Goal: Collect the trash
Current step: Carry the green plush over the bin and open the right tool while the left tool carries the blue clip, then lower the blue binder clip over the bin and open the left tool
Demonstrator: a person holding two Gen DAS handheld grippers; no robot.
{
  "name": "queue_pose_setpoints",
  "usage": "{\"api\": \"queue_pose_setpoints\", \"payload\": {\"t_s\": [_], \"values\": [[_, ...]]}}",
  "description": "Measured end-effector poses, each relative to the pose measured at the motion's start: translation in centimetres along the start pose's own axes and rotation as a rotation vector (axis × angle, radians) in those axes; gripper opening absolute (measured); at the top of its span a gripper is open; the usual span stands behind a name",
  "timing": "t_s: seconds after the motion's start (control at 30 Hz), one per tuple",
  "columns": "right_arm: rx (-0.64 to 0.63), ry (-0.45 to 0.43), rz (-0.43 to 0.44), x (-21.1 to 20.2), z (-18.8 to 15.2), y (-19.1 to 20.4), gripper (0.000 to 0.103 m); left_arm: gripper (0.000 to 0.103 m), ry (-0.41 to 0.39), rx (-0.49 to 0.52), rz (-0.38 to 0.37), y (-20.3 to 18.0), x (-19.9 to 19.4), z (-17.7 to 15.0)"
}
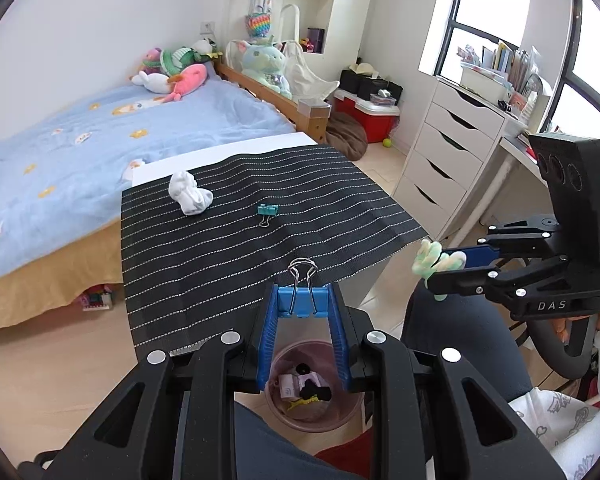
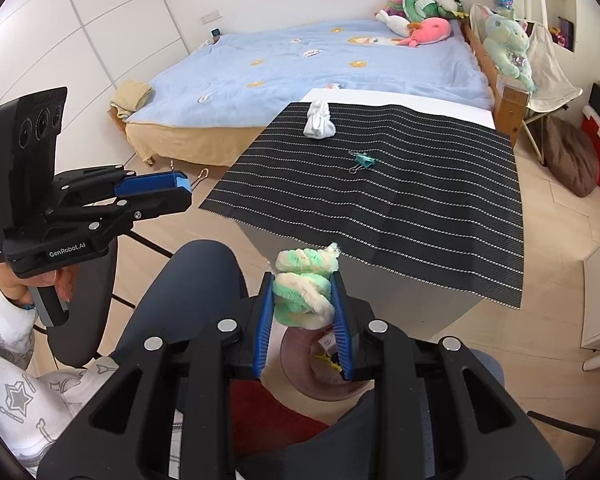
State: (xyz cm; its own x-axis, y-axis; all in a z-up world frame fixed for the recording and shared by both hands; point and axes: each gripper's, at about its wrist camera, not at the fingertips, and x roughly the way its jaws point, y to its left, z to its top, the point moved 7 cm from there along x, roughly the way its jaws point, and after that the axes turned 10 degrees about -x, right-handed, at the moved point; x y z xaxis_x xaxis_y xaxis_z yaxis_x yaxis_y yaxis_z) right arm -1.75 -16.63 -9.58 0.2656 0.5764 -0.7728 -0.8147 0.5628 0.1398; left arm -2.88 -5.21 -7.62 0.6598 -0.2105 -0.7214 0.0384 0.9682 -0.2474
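Pink bin [image 1: 314,400] sits below both tools, toward 6 o'clock. Left tool [image 1: 303,304] is clamped on a blue clip [image 1: 302,300]; right tool [image 2: 303,300] on a fuzzy wad [image 2: 304,292], nearly over the bin.

Room was bright with daylight from the large window [image 1: 496,8], which was blown out white. Shadows were soft. Both fisheye views bent strongly at edges, corners vignetted black. Focus was sharp, no motion blur.
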Motion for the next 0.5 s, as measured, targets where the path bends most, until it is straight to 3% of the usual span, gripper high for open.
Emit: {"api": "queue_pose_setpoints", "payload": {"t_s": [0.1, 0.17, 0.2, 0.23, 0.33, 0.5], "values": [[-0.009, 0.005, 0.01, 0.25, -0.01, 0.53, 0.03, 0.025, 0.002, -0.006, -0.001, 0.06, -0.04, -0.15], [-0.011, 0.009, 0.015, 0.39, -0.04, 0.71, 0.046, 0.025, 0.003, -0.003, -0.003, -0.01, -0.1, -0.23], [-0.012, 0.008, 0.012, 0.4, -0.05, 0.69, 0.064, 0.025, 0.004, -0.002, -0.004, -0.02, -0.13, -0.23], [-0.01, 0.004, 0.009, 0.4, -0.03, 0.64, 0.074, 0.025, 0.005, -0.002, -0.005, 0.05, -0.12, -0.19], [0.008, -0.007, -0.001, 0.31, 0.04, 0.32, 0.089, 0.025, 0.009, 0.001, -0.013, -0.13, -0.14, -0.31], [0.022, -0.016, -0.007, 0.01, 0.11, -0.04, 0.094, 0.025, 0.026, 0.01, -0.029, -0.58, 0.18, -0.56]]}}
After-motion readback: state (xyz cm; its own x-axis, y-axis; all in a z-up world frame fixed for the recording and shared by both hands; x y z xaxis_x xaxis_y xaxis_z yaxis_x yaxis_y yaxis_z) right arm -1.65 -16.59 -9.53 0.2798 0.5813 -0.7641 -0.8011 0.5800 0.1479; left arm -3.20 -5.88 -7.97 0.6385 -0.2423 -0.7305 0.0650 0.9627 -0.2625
